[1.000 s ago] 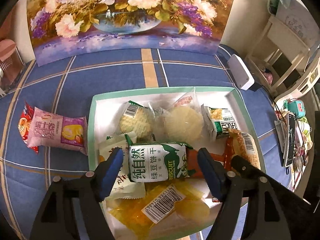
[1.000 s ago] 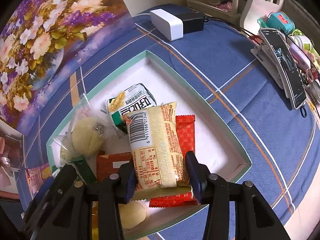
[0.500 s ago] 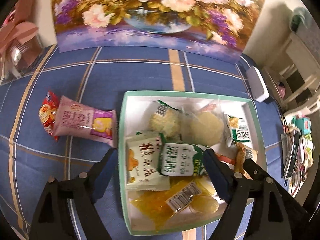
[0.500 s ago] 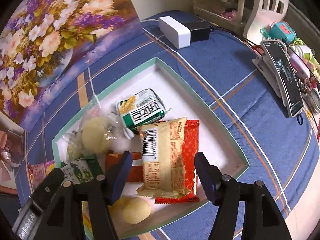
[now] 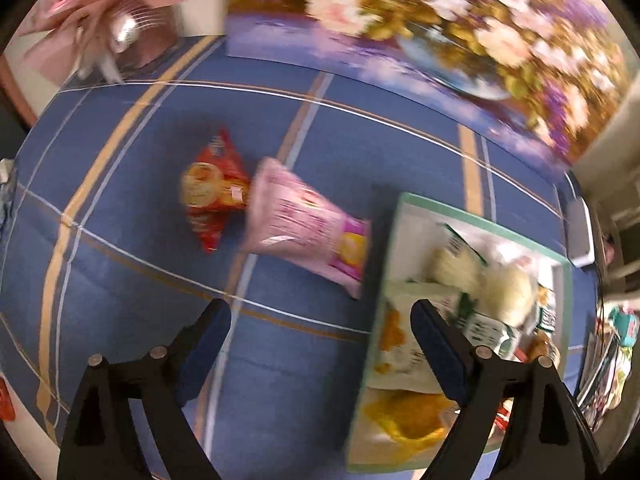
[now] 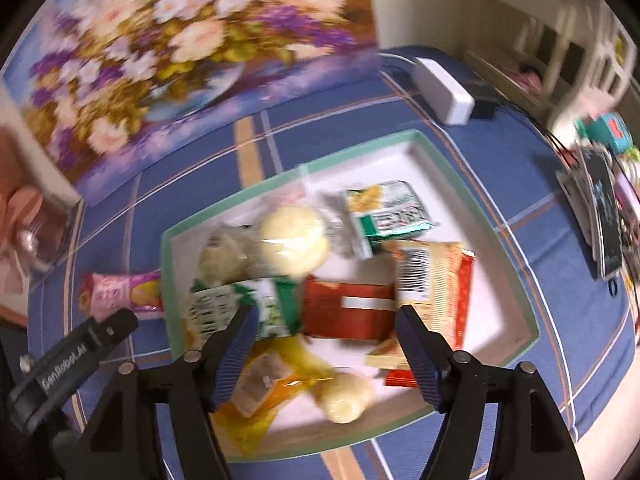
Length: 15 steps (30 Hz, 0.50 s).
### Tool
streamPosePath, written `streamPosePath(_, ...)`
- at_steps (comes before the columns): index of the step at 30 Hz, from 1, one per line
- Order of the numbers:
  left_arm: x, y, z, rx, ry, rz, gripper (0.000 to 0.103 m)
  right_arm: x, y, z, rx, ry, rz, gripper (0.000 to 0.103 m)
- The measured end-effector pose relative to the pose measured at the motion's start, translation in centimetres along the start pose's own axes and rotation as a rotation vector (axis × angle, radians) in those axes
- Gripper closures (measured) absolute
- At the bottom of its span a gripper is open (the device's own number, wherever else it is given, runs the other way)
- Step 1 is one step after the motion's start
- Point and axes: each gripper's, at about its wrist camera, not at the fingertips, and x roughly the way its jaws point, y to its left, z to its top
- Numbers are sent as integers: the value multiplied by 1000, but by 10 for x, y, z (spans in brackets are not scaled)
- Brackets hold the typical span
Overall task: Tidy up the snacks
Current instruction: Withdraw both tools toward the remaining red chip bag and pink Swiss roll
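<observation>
only "genrobot.ai" reads, white lettering on the black left gripper at near left; snack wrappers too blurred.

Motion blur smears both views, so the print on the pink packet and the red packet cannot be read. The left wrist view's right edge cuts off the green-rimmed tray. In the tray, overlapping snacks hide one another's outlines.
</observation>
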Motion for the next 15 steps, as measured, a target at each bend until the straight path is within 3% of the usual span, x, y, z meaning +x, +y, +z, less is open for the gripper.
streamPosePath(4,-5,18,3,-17,-19,38,10,-1,16,-5,-42,-5,0,20)
streamPosePath(6,-7,25,4,-24,-32,62,4,-1,22,-6,-54,-4,-3,14)
streamPosePath(10,-12,35,5,-39,-50,77,4,-2,29,-8,-71,-8,4,12)
streamPosePath(12,-12,37,5,-45,-54,84,4,-2,30,-9,-74,-11,5,0)
streamPosePath(15,-12,38,5,-50,-52,83,4,-3,30,-9,-81,-18,13,0)
